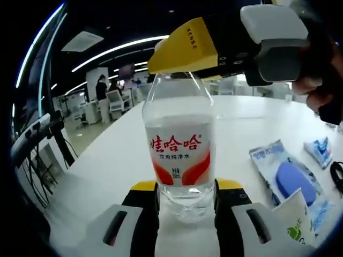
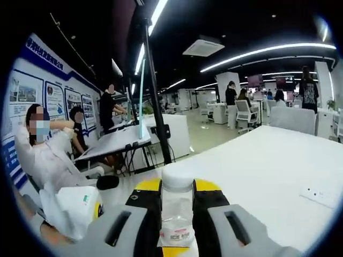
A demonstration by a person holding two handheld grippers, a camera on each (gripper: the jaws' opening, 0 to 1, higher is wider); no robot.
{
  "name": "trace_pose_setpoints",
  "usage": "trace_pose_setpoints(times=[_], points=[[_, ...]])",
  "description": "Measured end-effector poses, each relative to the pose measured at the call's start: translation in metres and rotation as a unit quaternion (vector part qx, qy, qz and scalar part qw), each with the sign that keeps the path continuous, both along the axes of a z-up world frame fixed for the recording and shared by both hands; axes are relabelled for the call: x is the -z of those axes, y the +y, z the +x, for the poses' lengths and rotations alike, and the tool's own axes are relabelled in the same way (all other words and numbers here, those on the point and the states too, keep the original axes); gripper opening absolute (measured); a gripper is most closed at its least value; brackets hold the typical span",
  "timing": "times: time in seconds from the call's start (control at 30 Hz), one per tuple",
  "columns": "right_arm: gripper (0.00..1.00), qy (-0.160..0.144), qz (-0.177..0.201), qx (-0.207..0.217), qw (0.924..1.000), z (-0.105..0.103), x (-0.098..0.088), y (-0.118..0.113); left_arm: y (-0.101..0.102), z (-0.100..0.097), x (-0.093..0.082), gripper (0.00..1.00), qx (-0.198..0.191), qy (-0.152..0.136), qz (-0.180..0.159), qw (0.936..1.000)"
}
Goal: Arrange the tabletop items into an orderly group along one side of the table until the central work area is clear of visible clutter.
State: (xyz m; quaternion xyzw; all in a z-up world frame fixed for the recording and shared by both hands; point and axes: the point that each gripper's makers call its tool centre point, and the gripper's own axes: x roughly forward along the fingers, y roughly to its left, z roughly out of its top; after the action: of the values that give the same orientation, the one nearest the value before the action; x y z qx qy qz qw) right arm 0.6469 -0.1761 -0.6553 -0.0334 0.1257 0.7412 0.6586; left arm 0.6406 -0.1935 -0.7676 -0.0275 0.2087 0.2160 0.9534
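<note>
- Office space with ceiling strip lights and desks lies behind a white table (image 1: 123,144), where people sit and stand in the distance.
- On that table stands a clear water bottle (image 1: 179,155) with a red-and-white label, upright.
- Left gripper (image 1: 186,206) has its jaws pressed against the bottle's lower body on either side, holding it.
- Right gripper (image 2: 178,214), seen in the right gripper view, has its jaws closed on the bottle's white cap (image 2: 177,179) and neck; in the left gripper view its yellow jaw sits over the bottle's top.
- To the right of the bottle, on the table, lies a clear packet holding a blue object (image 1: 289,179).
- Beyond that packet lies a small blue-and-white sachet (image 1: 320,151), apart from it.
- Nearer than the packet, a white paper cup (image 1: 296,217) with a green mark overlaps its near edge.
</note>
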Motion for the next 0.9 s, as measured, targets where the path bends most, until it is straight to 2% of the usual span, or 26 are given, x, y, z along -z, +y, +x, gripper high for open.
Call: trace_pose_setpoints(times=[0.43,0.5,0.67,0.7,0.9], points=[[0.17,-0.029,0.014,-0.016,0.9994,-0.007,0.000,-0.004,-0.003,-0.003,0.003,0.35,0.014,0.006,0.000,0.9999],[0.17,-0.037,0.020,-0.032,0.9986,-0.012,0.000,-0.004,-0.004,-0.003,0.004,0.35,0.015,0.006,-0.005,0.9999],[0.18,-0.040,0.021,-0.036,0.9983,-0.011,0.001,-0.007,-0.005,-0.004,0.005,0.35,0.022,0.009,-0.002,0.9997],[0.18,-0.051,0.021,-0.028,0.9981,-0.008,0.000,-0.010,-0.006,-0.005,0.005,0.34,0.022,0.009,-0.003,0.9997],[0.18,-0.060,0.025,-0.035,0.9973,-0.015,0.001,-0.012,-0.008,-0.006,0.005,0.34,0.025,0.011,-0.004,0.9996]])
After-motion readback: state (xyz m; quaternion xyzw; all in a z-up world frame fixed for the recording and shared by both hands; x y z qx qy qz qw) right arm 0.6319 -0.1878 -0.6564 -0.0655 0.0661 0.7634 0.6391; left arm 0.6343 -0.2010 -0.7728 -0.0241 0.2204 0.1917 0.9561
